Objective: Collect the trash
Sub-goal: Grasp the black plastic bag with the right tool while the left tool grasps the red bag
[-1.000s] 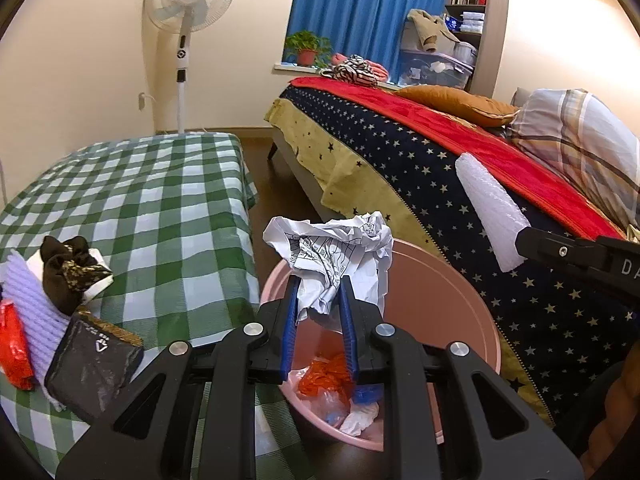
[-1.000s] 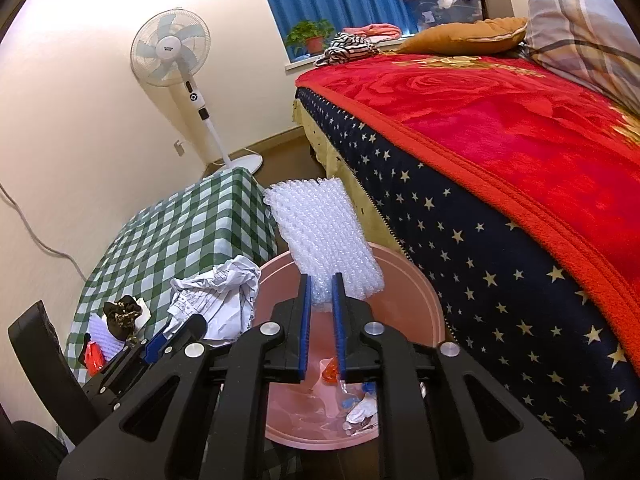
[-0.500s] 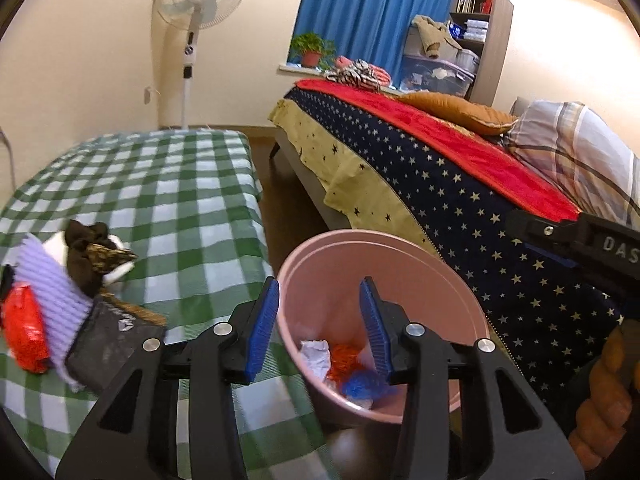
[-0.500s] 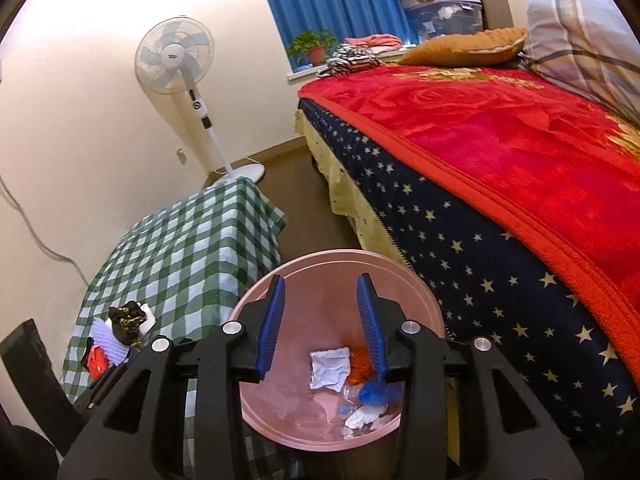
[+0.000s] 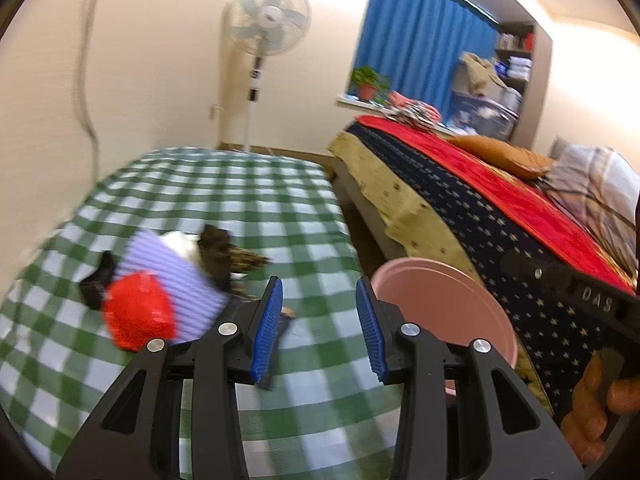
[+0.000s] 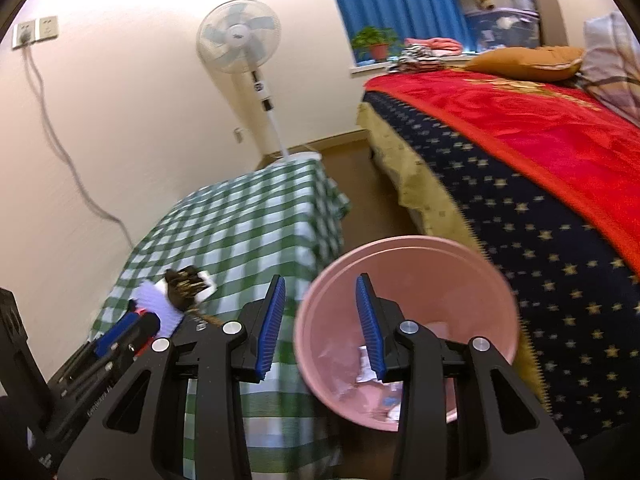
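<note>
Over the checked table: my left gripper (image 5: 319,326), jaws apart, empty.
Above the pink bin (image 6: 404,320): my right gripper (image 6: 320,326), likewise spread, holding nothing.
Trash: red wrapper (image 5: 138,316) and purple sheet (image 5: 168,268), piled near the table edge.
Risk: motion blur; I may grab the dark non-trash item beside them.

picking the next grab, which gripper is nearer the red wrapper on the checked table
Left. The left gripper hangs over the table just right of the red wrapper; the right gripper is over the pink bin's edge.
</note>
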Demonstrator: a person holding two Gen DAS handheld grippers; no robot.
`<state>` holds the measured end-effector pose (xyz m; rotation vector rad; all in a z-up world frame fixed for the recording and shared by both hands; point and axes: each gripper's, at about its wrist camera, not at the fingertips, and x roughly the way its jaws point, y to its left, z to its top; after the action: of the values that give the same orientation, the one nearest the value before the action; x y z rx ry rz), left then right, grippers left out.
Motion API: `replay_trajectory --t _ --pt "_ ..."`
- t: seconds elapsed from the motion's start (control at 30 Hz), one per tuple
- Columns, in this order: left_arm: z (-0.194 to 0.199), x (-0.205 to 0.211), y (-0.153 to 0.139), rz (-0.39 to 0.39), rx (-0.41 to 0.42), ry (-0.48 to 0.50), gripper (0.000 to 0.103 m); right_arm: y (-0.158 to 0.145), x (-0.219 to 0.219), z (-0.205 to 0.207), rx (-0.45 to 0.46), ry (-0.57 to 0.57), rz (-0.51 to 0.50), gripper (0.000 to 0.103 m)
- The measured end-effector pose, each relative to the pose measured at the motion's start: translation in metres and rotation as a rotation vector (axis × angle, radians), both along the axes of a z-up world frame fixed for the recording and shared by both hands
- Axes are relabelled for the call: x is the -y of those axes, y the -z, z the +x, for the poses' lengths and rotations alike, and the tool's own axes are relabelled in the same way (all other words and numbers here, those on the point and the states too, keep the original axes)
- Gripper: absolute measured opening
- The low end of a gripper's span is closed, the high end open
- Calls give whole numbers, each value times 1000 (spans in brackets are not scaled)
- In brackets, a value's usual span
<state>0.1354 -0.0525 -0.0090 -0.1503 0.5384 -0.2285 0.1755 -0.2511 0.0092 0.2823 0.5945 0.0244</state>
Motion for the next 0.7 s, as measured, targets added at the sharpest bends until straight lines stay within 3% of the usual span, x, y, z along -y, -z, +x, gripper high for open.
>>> replay_trajectory --t 0.27,0.43,0.7 --pt "-9 -50 -3 -10 8 -150 38 9 -50 16 -9 -100 40 31" --pt "-9 -83 -4 -25 13 -261 38 30 -86 31 -62 -164 64 24" --pt "-13 -114 1 -39 10 -377 38 57 -122 47 -144 -232 82 26"
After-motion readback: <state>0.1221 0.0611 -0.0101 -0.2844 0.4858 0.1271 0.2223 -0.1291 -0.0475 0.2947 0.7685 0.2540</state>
